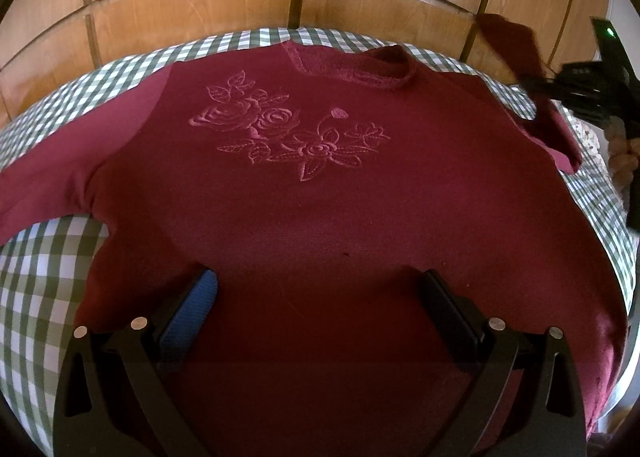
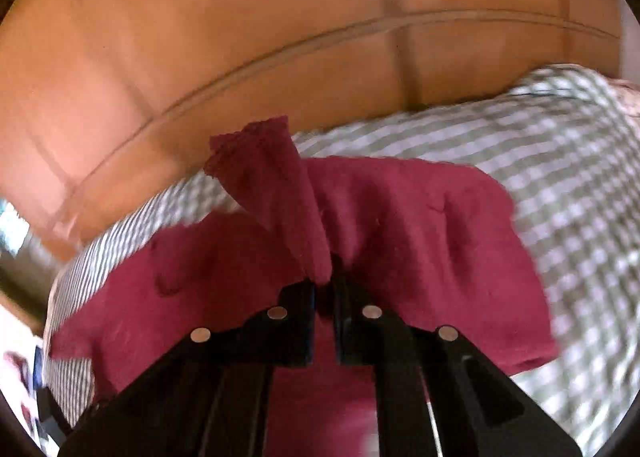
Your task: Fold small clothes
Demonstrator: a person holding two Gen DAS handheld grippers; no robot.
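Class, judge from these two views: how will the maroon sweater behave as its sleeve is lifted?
Probably floppy: the sleeve pinched in the right gripper droops in folds. The maroon sweater likely drags rather than slides, since its body lies flat on the checked cloth. Seemingly unbreakable knit.

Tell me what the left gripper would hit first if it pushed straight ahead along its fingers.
Most likely the maroon sweater. The left gripper is open, with the sweater's lower body spread between and ahead of its fingers. Farther along that line sit the embroidered roses, though how steeply it points down is unclear.
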